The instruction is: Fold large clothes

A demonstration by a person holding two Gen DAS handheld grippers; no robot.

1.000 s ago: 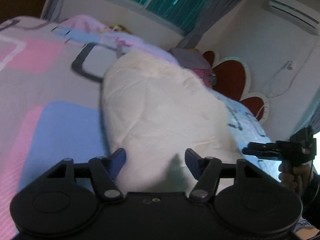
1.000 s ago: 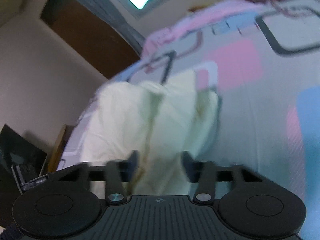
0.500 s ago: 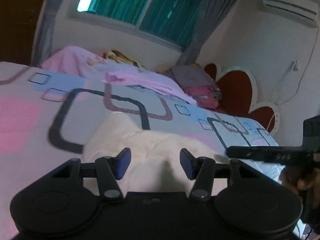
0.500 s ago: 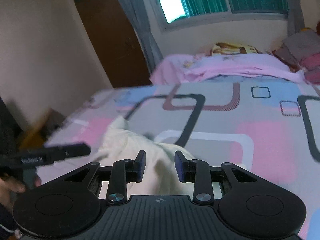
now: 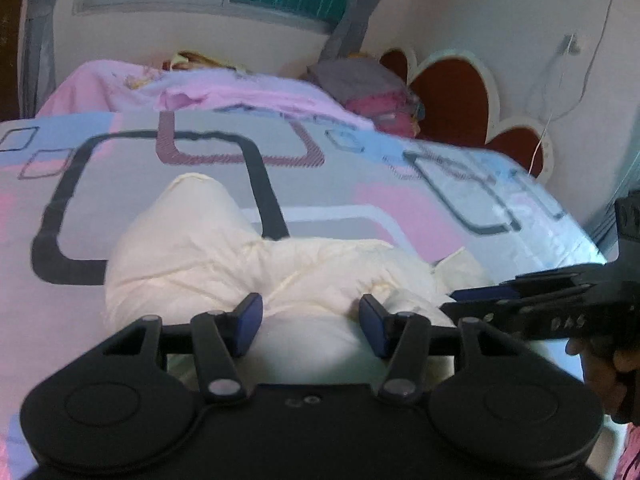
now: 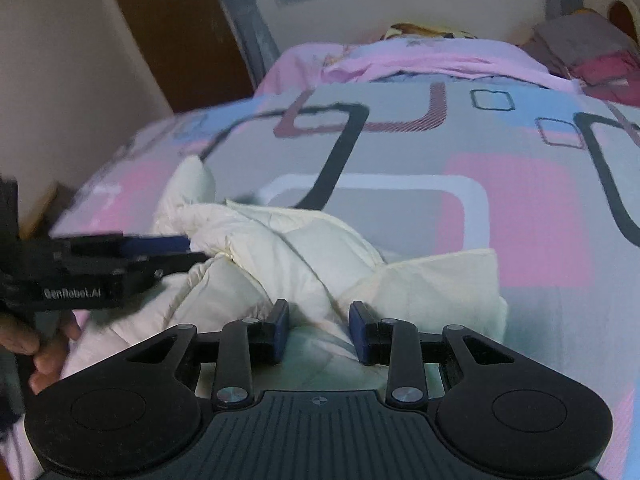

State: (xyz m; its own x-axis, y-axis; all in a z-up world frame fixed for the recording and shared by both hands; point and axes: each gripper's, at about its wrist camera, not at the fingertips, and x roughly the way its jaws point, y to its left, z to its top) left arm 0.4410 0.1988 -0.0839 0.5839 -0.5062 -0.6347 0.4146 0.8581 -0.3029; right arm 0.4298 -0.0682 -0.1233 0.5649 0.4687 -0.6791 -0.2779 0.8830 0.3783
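Observation:
A cream puffy padded jacket lies crumpled on the bed, also in the right wrist view. My left gripper is open, its blue pads on either side of a bulge of the jacket's near edge, not closed on it. My right gripper is open just above the jacket's near edge. Each gripper shows in the other's view: the right one at the right, the left one at the left, over the jacket's ends.
The bedspread is grey, pink and blue with black square outlines. A pink quilt and folded clothes lie at the far side below the window. A red flower headboard is at right, a brown door at left.
Both grippers have dropped back down to the jacket's near edge after swinging up. The jacket has gone from a smooth long mound to a crumpled heap.

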